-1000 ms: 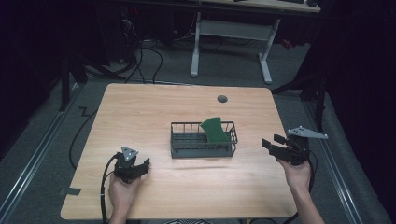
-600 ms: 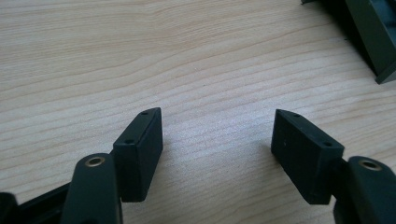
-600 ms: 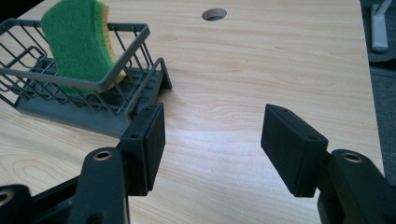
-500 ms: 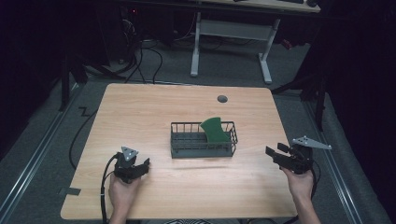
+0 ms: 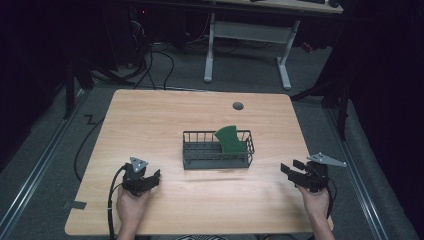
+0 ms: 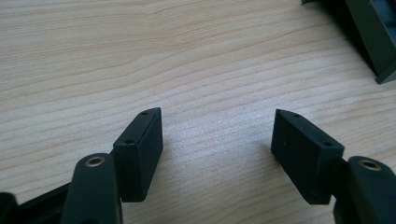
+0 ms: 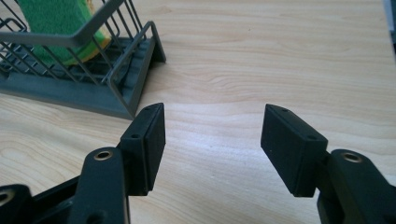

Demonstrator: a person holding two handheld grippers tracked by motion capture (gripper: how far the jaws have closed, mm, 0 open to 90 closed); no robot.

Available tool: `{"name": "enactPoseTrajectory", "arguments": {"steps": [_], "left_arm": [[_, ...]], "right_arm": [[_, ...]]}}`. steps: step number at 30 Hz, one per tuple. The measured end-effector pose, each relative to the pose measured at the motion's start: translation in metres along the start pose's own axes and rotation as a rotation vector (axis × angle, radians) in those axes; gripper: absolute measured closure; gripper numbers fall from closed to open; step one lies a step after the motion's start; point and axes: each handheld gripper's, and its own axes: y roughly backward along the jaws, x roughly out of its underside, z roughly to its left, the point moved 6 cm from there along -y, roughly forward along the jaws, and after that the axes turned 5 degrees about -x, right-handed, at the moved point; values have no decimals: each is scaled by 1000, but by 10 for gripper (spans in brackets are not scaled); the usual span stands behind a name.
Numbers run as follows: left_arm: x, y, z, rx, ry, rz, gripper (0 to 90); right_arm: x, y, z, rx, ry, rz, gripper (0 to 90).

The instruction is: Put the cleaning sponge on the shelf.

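Note:
A dark wire rack stands in the middle of the wooden table, with a green sponge leaning upright at its right end. In the right gripper view the rack and the green and yellow sponge sit up left. My left gripper rests low on the table, front left, open with bare wood between its jaws. My right gripper is at the front right, open and empty, pointing toward the rack.
A round cable hole lies near the table's far edge. A white-legged desk stands behind the table. Cables run over the floor at the back left. The right gripper sits close to the table's right edge.
The right gripper has come down toward the table at the front right. The left gripper has stayed where it was.

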Motion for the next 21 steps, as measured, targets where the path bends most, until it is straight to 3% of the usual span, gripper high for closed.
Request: {"name": "enactPoseTrajectory", "arguments": {"steps": [21], "left_arm": [[0,0,0,0,1,0,344]], "right_arm": [[23,-34,-6,37,-8,71,410]]}}
